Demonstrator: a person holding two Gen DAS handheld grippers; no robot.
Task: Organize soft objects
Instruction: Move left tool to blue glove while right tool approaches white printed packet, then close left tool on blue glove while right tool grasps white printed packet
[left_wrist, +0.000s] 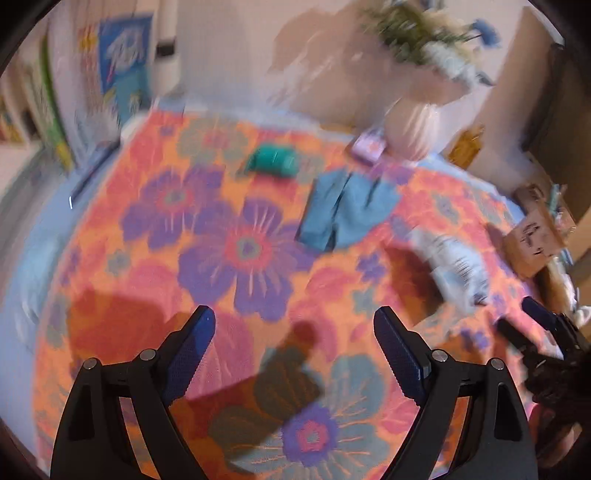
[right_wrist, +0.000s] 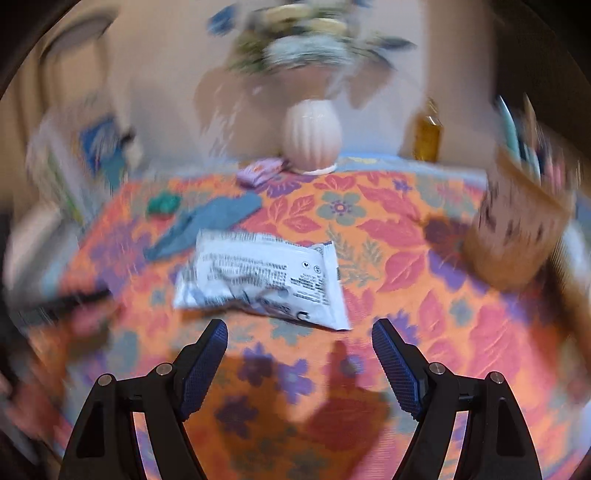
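Note:
A blue-grey cloth (left_wrist: 345, 212) lies on the flowered tablecloth (left_wrist: 236, 251); it also shows in the right wrist view (right_wrist: 210, 223). A green soft bundle (left_wrist: 275, 160) lies behind it, also in the right wrist view (right_wrist: 162, 203). A small pink-lilac soft item (left_wrist: 367, 147) sits by the vase, also in the right wrist view (right_wrist: 260, 170). A white printed packet (right_wrist: 264, 277) lies just ahead of my right gripper (right_wrist: 299, 328), also in the left wrist view (left_wrist: 454, 264). My left gripper (left_wrist: 293, 315) is open and empty above the cloth. My right gripper is open and empty.
A pale ribbed vase (right_wrist: 312, 134) with flowers stands at the back. An amber bottle (right_wrist: 426, 136) is to its right. A brown holder with pens (right_wrist: 517, 236) stands at the right. Books and a blue box (left_wrist: 123, 70) are at the back left. Both views are motion-blurred.

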